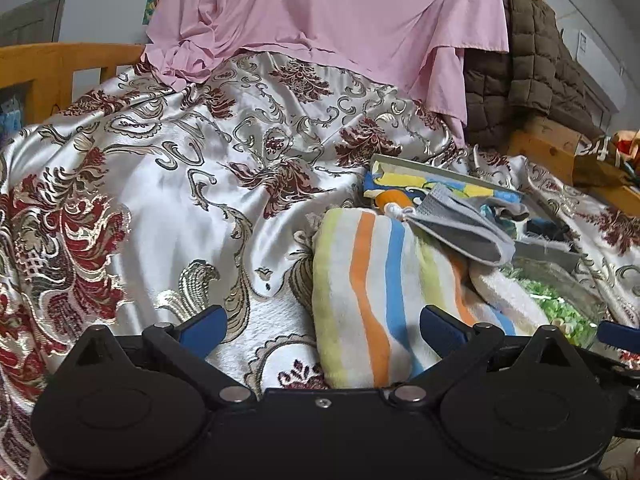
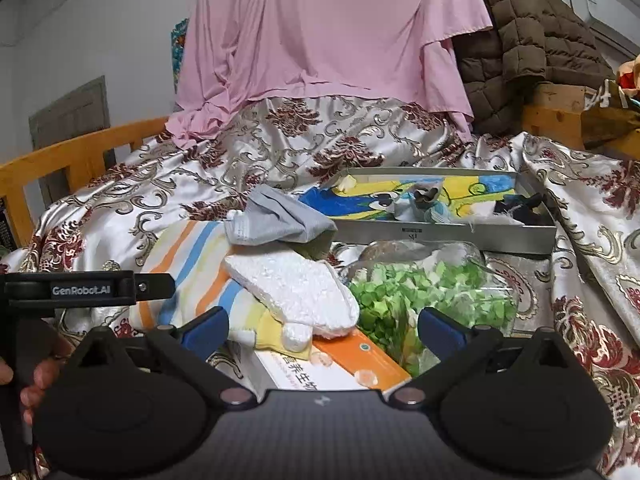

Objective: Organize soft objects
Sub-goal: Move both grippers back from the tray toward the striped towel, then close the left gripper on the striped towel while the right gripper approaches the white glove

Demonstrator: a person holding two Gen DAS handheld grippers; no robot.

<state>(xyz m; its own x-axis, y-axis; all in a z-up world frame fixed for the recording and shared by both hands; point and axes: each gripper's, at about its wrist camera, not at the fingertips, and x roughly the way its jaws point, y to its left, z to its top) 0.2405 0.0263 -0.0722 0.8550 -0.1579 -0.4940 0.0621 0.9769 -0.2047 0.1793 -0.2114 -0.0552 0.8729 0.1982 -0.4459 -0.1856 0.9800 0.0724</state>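
Note:
A striped towel (image 1: 372,280) in orange, blue, yellow and white lies folded on the satin bedspread (image 1: 160,184); it also shows in the right wrist view (image 2: 192,264). A grey sock (image 1: 460,228) lies on its far end, also seen from the right (image 2: 276,220). A white fluffy cloth (image 2: 296,292) lies on the towel's near right side. My left gripper (image 1: 322,324) is open and empty, just short of the towel's near edge. My right gripper (image 2: 322,326) is open and empty, just short of the white cloth.
A grey tray (image 2: 440,236) with a cartoon picture and small dark items stands behind. A clear bag of green pieces (image 2: 424,292) and an orange-and-white box (image 2: 332,368) lie near the right gripper. A pink cloth (image 2: 328,40), a brown quilted jacket (image 2: 532,40) and a wooden bed rail (image 2: 60,160) border the bed.

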